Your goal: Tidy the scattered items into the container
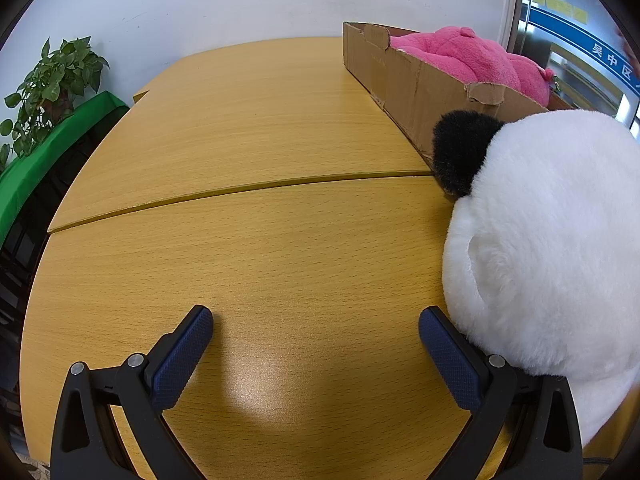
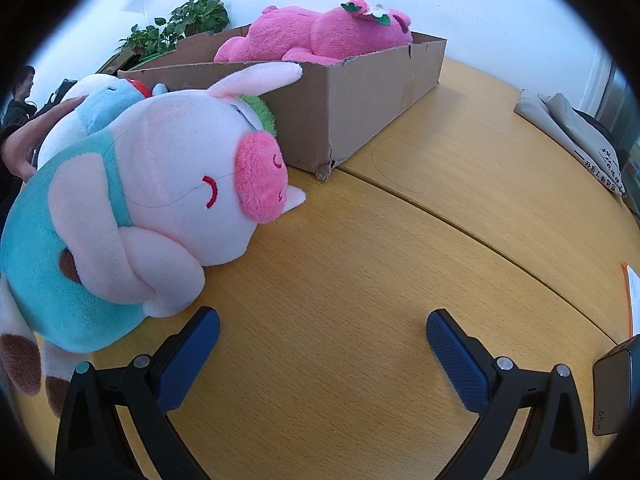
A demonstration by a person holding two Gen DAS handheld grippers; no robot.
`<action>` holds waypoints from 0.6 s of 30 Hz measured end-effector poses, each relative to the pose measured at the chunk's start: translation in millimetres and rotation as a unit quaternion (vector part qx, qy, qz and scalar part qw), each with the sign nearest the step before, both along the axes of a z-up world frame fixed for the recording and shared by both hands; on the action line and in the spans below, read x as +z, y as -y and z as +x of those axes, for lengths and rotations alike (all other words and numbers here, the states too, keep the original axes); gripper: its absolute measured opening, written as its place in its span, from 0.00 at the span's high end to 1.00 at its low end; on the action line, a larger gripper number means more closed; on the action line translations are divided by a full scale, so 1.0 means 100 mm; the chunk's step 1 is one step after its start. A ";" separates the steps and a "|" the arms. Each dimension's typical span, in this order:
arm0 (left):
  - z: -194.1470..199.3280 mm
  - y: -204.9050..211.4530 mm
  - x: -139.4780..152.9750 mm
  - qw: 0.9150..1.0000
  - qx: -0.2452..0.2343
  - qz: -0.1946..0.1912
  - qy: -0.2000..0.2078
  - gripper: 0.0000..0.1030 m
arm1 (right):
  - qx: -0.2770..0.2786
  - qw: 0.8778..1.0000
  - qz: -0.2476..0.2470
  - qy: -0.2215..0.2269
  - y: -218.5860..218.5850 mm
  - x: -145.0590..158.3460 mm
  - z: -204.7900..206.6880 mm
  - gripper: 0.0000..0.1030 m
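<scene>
A cardboard box [image 2: 352, 104] stands on the wooden table [image 2: 360, 280] with a bright pink plush [image 2: 320, 32] lying in it; the box [image 1: 404, 88] and pink plush [image 1: 472, 56] also show at the far right of the left wrist view. A pale pink pig plush in teal overalls [image 2: 152, 200] lies on the table left of my right gripper [image 2: 323, 328], which is open and holds nothing. Behind the pig sits a blue-and-white plush [image 2: 100, 108]. A white plush with a black ear [image 1: 552, 248] rests against the right finger of my open left gripper [image 1: 316, 320].
Potted plants [image 1: 52, 84] and a green cloth [image 1: 48, 152] stand beyond the table's left edge. Folded grey fabric [image 2: 572, 136] lies at the far right, and a dark charger block [image 2: 612, 388] sits near the right edge. A person's hand [image 2: 24, 148] reaches in at the left.
</scene>
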State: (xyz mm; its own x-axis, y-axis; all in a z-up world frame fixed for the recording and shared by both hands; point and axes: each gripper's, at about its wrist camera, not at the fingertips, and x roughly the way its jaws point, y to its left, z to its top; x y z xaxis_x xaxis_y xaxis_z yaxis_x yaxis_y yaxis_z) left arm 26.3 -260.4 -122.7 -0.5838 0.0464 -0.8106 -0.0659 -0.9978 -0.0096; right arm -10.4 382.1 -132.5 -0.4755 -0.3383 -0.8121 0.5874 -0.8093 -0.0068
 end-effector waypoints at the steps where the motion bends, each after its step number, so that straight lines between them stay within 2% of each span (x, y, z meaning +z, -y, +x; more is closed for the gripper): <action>1: 0.00 0.00 0.00 1.000 0.000 0.000 0.000 0.00 | 0.000 1.000 0.000 0.000 0.00 0.00 0.00 0.00; 18: 0.02 0.00 -0.01 1.000 0.000 0.000 0.000 0.00 | 0.000 1.000 0.000 0.000 -0.02 -0.02 0.03 0.00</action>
State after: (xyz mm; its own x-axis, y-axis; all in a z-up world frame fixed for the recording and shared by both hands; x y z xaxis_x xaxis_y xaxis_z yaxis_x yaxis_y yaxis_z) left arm 28.2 -260.8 -123.3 -0.5842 0.0462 -0.8103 -0.0655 -0.9978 -0.0097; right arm -7.8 384.2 -134.8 -0.4753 -0.3386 -0.8121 0.5877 -0.8091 -0.0066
